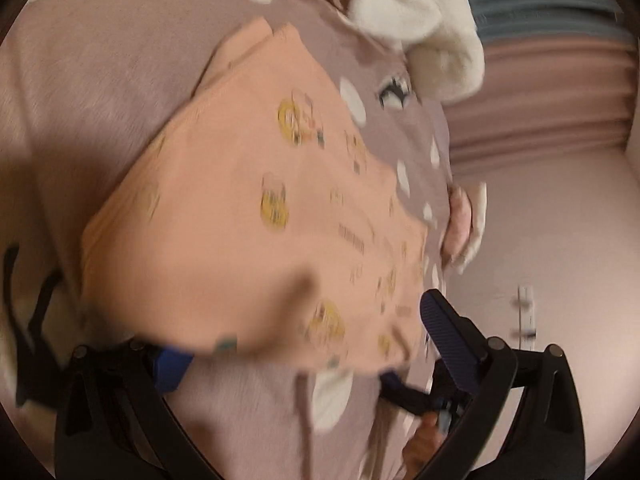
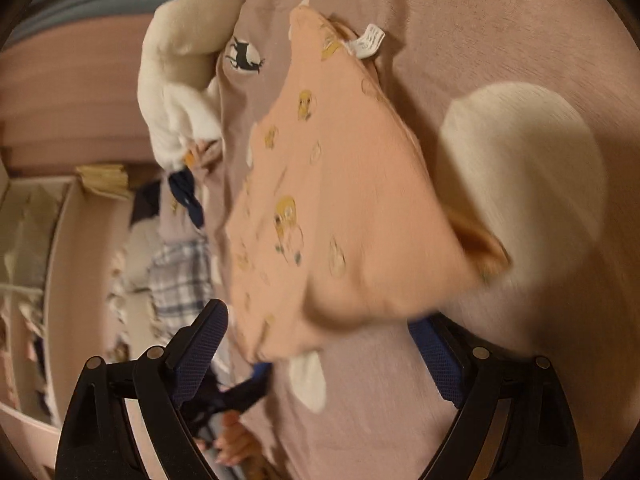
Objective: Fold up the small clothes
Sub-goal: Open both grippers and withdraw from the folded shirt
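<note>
A small garment (image 1: 248,200) lies on a bed cover (image 1: 100,92), filling the middle of the left wrist view. The left tool (image 1: 296,340) sits at 6 o'clock, its fingers spread wide with the garment's near edge lying over them. A plush toy (image 1: 420,20) rests on the cover at 1 o'clock, beyond the garment. In the right wrist view the right tool (image 2: 320,344) is at 6 o'clock, spread wide around the garment's near edge, and a label (image 2: 370,42) sticks out at the garment's far end at 12 o'clock. Other clothes (image 2: 180,276) lie at 9 o'clock.
</note>
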